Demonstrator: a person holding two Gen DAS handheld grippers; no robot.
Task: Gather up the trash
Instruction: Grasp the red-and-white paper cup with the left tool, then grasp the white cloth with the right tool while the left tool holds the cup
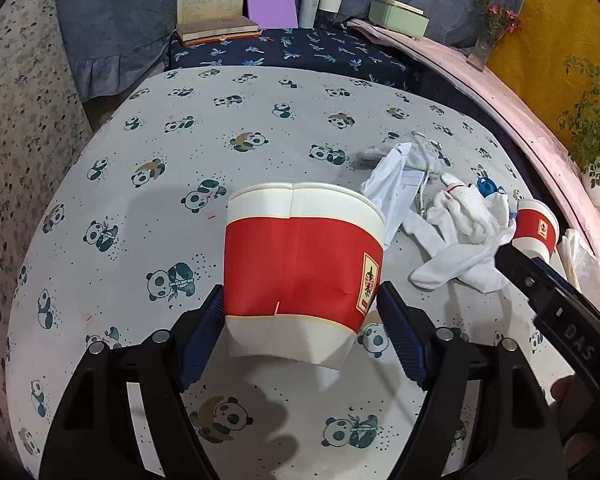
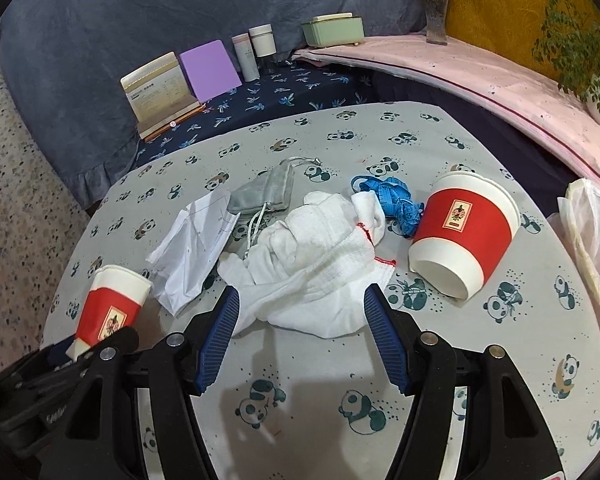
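A red-and-white paper cup stands tilted between the blue pads of my left gripper, which is shut on its lower part; the rim is creased. The right wrist view shows the same cup at the lower left, held off the panda-print table. My right gripper is open, its fingertips on either side of the near edge of a heap of white cloth. A second paper cup lies on its side to the right. Crumpled white paper lies left of the cloth.
A grey drawstring pouch and a blue tape measure lie behind the cloth. A white plastic bag hangs at the table's right edge. Books, bottles, a green box and a vase line the back.
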